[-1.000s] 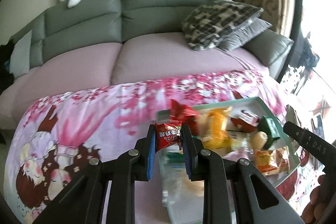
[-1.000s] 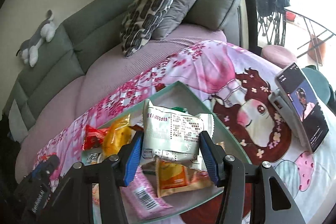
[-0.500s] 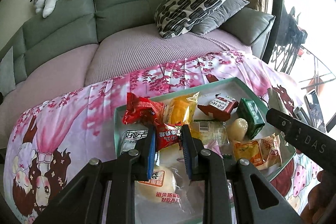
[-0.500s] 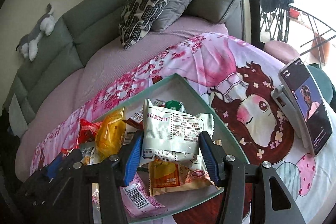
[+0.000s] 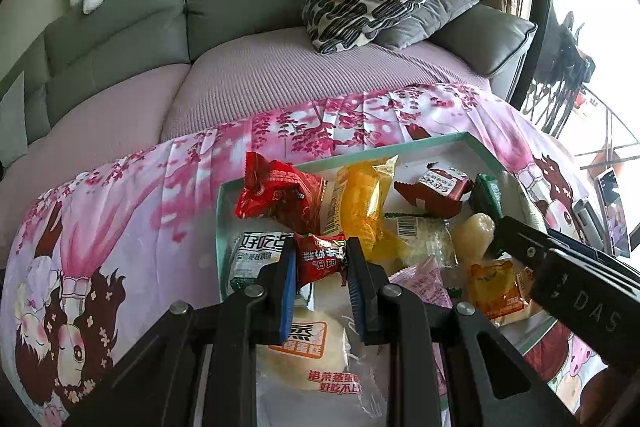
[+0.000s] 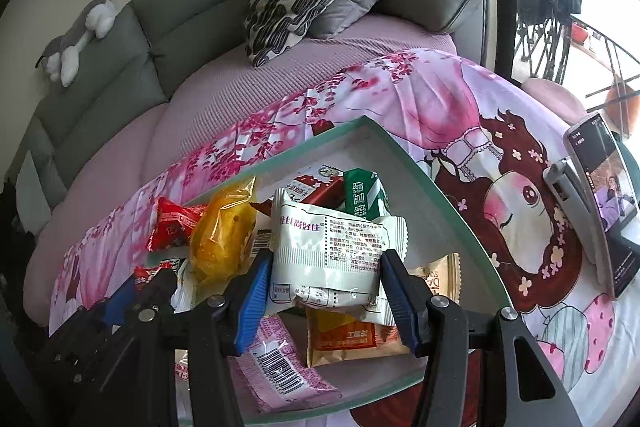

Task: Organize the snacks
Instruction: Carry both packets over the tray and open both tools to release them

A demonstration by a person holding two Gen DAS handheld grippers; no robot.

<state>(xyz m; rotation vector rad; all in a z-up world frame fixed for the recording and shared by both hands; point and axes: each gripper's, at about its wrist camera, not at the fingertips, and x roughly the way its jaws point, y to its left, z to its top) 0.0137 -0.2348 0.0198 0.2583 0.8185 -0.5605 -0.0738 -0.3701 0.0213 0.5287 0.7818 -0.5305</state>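
Since a second ago we have brought both tongs down and forward over the pale green tray, so the snacks in it now fill the lower half of each view. Our left gripper stands narrow, its blue pads pinching a small red packet that hangs just above the tray's left part — its long axis runs across from pad to pad and its printed lettering reads upside down to us. Our right gripper sits at a middling width, clamped on a white snack packet; this one stands roughly upright over the tray's middle, long axis side to side, crimped side edges at the pads, text right way up. Below them lie a yellow packet, a larger red packet, a green packet and an orange packet. The tray rests on a pink floral cloth — a phone on a stand stands to its right.
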